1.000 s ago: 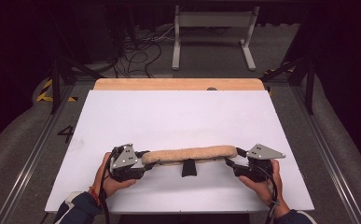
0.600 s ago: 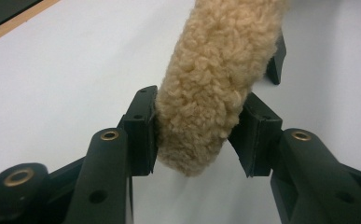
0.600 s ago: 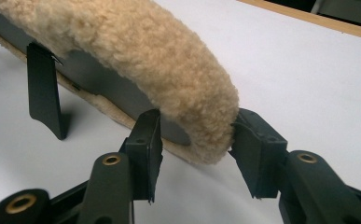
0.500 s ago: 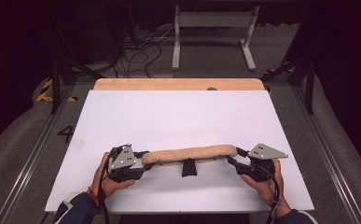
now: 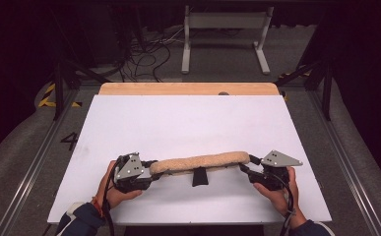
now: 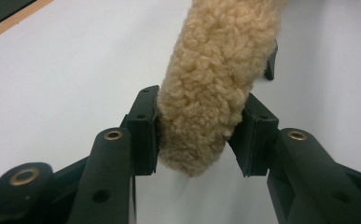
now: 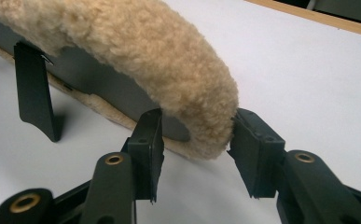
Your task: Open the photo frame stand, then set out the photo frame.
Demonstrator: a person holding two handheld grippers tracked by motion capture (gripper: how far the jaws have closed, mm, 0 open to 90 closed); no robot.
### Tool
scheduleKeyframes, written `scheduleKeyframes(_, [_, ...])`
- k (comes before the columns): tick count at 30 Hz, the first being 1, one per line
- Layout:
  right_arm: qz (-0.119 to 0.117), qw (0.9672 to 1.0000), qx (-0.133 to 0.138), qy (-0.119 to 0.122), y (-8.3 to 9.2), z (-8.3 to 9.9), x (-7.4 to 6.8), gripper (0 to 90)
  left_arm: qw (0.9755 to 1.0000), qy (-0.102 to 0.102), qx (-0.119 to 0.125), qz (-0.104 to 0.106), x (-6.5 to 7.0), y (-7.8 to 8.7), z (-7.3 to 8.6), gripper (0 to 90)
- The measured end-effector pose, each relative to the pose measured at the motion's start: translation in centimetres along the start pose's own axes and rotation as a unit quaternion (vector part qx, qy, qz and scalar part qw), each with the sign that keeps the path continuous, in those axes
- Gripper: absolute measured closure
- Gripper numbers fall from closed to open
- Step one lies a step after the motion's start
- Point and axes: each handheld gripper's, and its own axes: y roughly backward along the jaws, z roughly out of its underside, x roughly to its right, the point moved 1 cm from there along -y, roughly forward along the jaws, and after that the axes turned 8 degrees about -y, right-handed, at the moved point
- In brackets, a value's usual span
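Fleece pad (image 5: 200, 162) spans between both grippers, just above the white table (image 5: 188, 123). Left gripper (image 6: 200, 135) clamps one end, pads pressing both sides. Right gripper (image 7: 197, 140) has just closed in; the other end sits between its pads, both touching the fleece.

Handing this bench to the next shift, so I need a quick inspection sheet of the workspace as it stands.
Surface: white sheet over a wooden table, flat.
Job's things: tan fleece pad, long and slightly arched, near the front edge; grey lining underneath; a black strap hangs from its middle.
Clutter: nothing seen on the sheet.
Grippers: left tool pressed on the pad's left end; right tool at its right end, both jaws touching the fleece, having just been closing.
Cables: one trails from each tool past the wrist; loose cables on the floor behind.
Surroundings: white frame, grey floor, dark background.
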Motion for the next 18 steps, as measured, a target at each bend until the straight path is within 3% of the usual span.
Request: scheduleKeyframes(18, [0.000,1.0000,-0.001,-0.004,-0.19,-0.12,0.10,54.4,1.0000,-0.004,-0.005,0.000,0.17,0.02,-0.01,58.3])
